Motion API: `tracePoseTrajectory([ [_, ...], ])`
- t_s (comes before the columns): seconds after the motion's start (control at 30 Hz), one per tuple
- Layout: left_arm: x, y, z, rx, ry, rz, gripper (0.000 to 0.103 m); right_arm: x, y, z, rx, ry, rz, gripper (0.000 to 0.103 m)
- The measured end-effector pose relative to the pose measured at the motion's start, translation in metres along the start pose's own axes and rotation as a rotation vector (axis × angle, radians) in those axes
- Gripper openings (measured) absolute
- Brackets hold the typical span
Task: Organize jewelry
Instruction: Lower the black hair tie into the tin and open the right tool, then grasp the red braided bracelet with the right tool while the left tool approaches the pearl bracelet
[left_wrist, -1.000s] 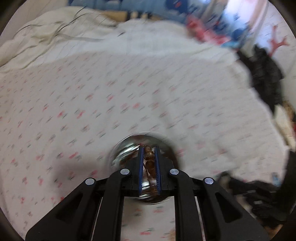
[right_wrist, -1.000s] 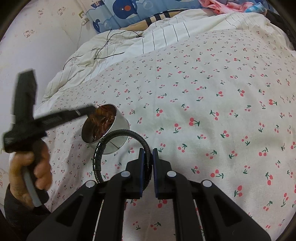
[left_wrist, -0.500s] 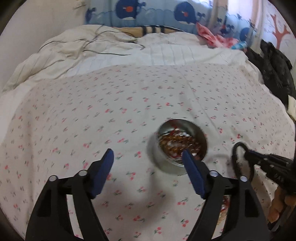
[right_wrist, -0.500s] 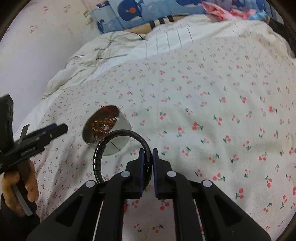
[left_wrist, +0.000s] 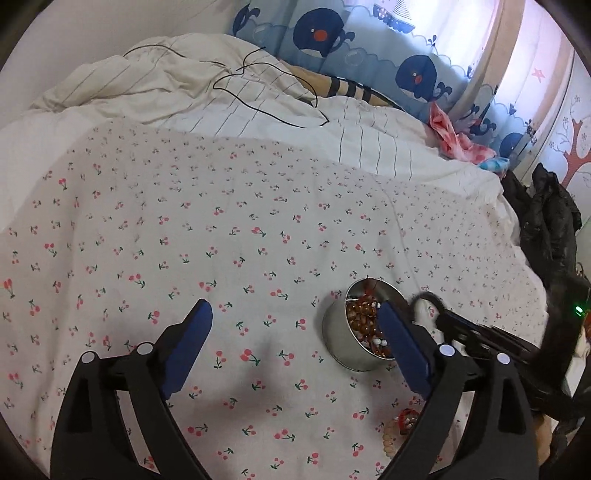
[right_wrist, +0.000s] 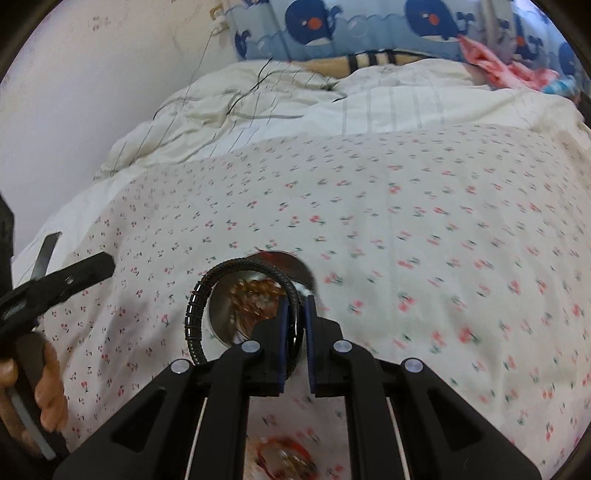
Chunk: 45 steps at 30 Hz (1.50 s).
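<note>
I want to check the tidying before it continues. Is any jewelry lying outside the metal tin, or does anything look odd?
Yes. A beaded piece with red and pale beads lies loose on the cherry-print sheet, nearer the camera than the metal tin. The right gripper holds a black bracelet above the tin.

Your bedspread (left_wrist: 258, 221) is white, sprinkled with small red cherries on green stems. The duvet (left_wrist: 207, 92) behind it is cream with thin dark stripes, and the curtain (left_wrist: 332, 40) is pale blue with navy whales. Your silver tin (left_wrist: 345, 343) holds amber-brown beads (left_wrist: 364, 319). Your bangle (right_wrist: 236, 291) is glossy black, and both grippers are black with blue pads (left_wrist: 190, 339)
</note>
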<state>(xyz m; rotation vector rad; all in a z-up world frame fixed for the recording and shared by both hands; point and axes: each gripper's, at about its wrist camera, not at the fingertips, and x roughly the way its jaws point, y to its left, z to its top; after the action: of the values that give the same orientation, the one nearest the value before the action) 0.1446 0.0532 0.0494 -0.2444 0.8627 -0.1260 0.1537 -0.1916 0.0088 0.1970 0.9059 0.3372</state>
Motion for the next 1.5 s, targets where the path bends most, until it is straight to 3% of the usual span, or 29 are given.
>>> tracePoseTrajectory([
  [0.37, -0.003, 0.003, 0.003, -0.016, 0.008, -0.012, 0.091, 0.06, 0.02, 0.014, -0.077, 0.139, -0.13, 0.009],
  [0.53, -0.002, 0.003, 0.002, -0.015, 0.016, -0.014, 0.091, 0.077, 0.022, 0.013, -0.114, 0.211, -0.134, 0.013],
  [0.63, -0.002, 0.002, 0.001, -0.009, 0.017, -0.018, 0.092, 0.068, 0.022, 0.015, -0.119, 0.186, -0.142, 0.033],
  [0.73, -0.001, 0.0, 0.0, -0.006, 0.024, -0.023, 0.092, 0.052, 0.022, 0.022, -0.088, 0.116, -0.13, 0.037],
  [0.97, -0.001, 0.001, 0.0, -0.01, 0.026, -0.024, 0.093, 0.058, 0.024, 0.026, -0.063, 0.128, -0.028, 0.037],
  [1.2, -0.001, 0.001, 0.0, -0.008, 0.028, -0.021, 0.093, 0.086, 0.026, 0.017, -0.077, 0.205, -0.045, 0.037],
  [1.37, 0.001, -0.002, -0.002, 0.016, 0.042, -0.016, 0.094, 0.043, 0.023, 0.017, -0.086, 0.09, -0.044, 0.038],
  [1.5, 0.004, -0.013, -0.007, 0.089, 0.06, 0.02, 0.094, -0.002, 0.009, -0.004, -0.093, 0.042, -0.054, 0.049],
])
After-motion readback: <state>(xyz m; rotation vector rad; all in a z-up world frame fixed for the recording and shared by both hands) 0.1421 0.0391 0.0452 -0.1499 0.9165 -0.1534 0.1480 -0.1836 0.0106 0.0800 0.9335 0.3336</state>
